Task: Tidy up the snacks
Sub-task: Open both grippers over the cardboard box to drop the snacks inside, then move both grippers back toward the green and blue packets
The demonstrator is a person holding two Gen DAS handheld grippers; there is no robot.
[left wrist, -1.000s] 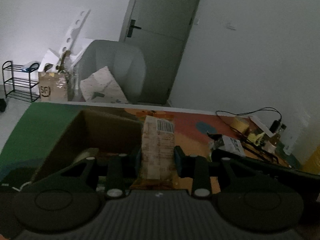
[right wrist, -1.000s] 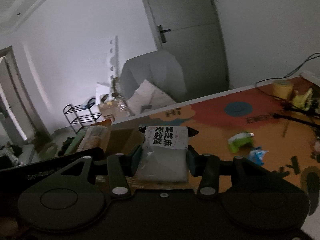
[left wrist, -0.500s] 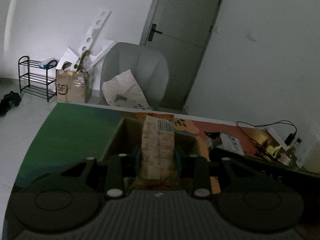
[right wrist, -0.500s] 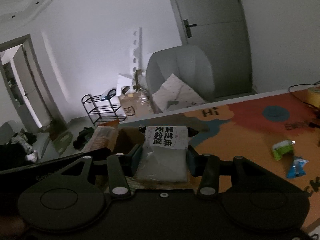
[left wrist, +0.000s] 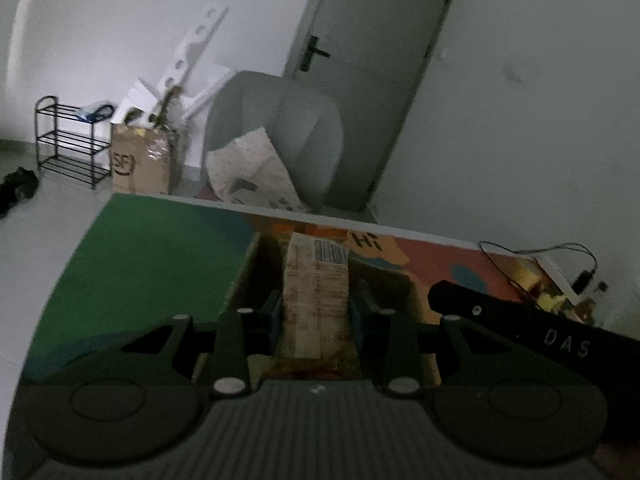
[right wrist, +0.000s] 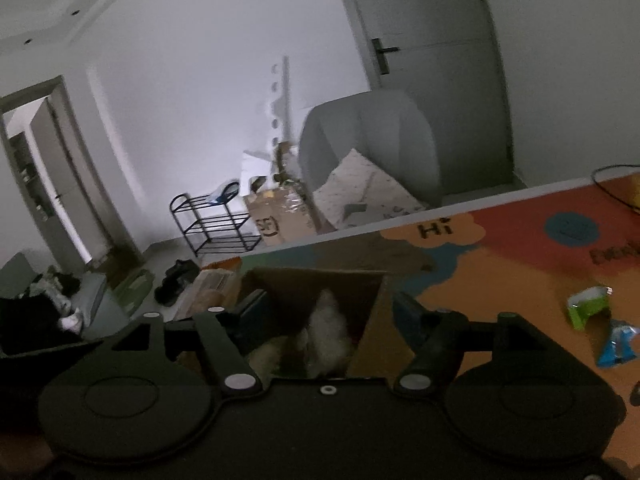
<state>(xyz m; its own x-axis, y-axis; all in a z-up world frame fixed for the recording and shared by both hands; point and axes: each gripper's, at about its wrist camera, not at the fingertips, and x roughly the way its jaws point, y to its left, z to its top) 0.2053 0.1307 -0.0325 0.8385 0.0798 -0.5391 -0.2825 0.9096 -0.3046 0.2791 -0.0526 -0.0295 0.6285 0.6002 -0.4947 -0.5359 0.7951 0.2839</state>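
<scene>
Right gripper (right wrist: 324, 312): jaws just opened wide and empty; the white packet it held a moment ago now lies in the box (right wrist: 372, 320) below. Left gripper (left wrist: 316, 312): jaws narrow, clamping a biscuit pack (left wrist: 316, 300) above the box, likely next in.

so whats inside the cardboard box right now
In the right wrist view the cardboard box holds pale, blurred snack packets against its right wall. The open right claw covers the box floor nearer the camera.

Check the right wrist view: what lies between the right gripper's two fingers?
Nothing is gripped. The right gripper has just been opening; between its fingers shows the open cardboard box below, with a pale, blurred packet inside.
</scene>
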